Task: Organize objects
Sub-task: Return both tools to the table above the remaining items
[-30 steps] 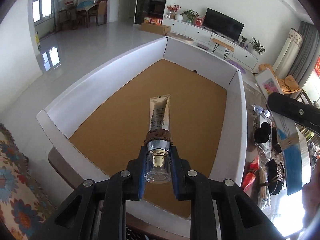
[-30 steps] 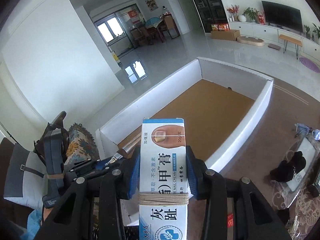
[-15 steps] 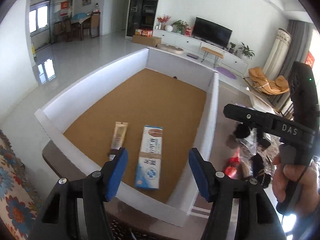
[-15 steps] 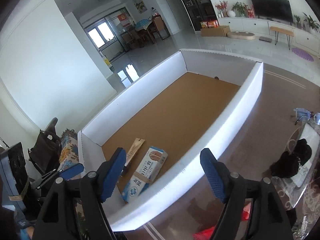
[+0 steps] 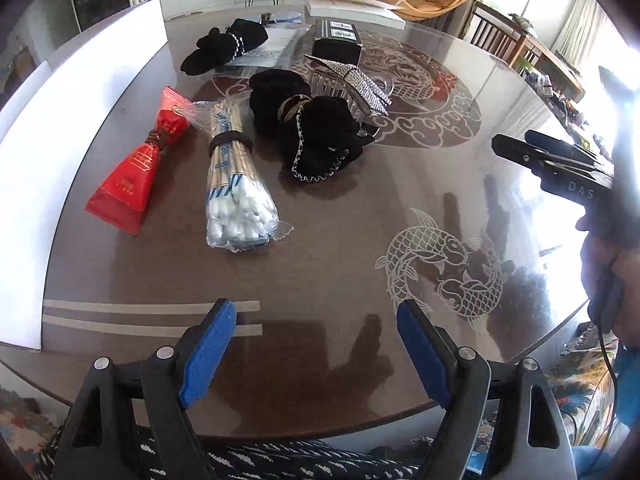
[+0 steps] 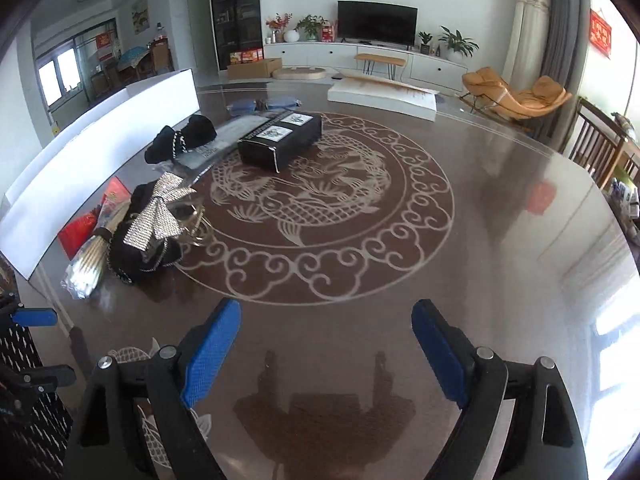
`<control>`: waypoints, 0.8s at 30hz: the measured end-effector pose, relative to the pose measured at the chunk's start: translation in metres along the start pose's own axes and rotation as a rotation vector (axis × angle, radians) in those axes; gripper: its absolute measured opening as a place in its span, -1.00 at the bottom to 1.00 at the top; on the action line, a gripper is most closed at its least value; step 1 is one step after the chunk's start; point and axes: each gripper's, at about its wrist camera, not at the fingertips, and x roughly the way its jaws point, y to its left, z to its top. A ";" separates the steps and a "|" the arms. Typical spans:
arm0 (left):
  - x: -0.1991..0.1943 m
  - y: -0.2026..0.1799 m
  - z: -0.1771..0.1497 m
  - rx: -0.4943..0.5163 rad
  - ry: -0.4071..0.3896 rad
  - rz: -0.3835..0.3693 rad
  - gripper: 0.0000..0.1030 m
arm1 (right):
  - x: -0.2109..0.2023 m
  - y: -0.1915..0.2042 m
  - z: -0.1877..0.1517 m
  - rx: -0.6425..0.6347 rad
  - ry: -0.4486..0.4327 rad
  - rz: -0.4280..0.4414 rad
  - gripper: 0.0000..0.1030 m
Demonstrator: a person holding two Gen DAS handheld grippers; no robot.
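Note:
Both grippers hang over the dark patterned glass table. My left gripper has its jaws opening, with nothing between the blue pads. In front of it lie a bag of cotton swabs, a red packet, a black scrunchie and a rhinestone bow clip. My right gripper is also opening and empty, above bare tabletop. The bow clip, scrunchie and swabs sit to its left, and a black box lies farther back.
The white box wall runs along the table's left side. A second black scrunchie and clear packets lie at the back. A hand grips the other tool at the right edge. A flat white carton sits at the far side.
Both grippers let go of the tube and the cream box inside the white box. They then swung right, out over the table, with their jaws wider apart.

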 end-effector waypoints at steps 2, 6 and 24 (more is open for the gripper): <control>0.009 -0.003 0.011 0.017 -0.003 0.031 0.60 | 0.004 -0.004 -0.011 0.007 0.023 -0.012 0.71; 0.021 -0.004 0.032 0.024 -0.050 0.091 0.73 | 0.022 0.007 -0.014 -0.017 0.042 -0.012 0.71; 0.063 0.019 0.104 -0.004 -0.231 0.092 1.00 | 0.037 0.012 -0.007 0.001 0.048 -0.015 1.00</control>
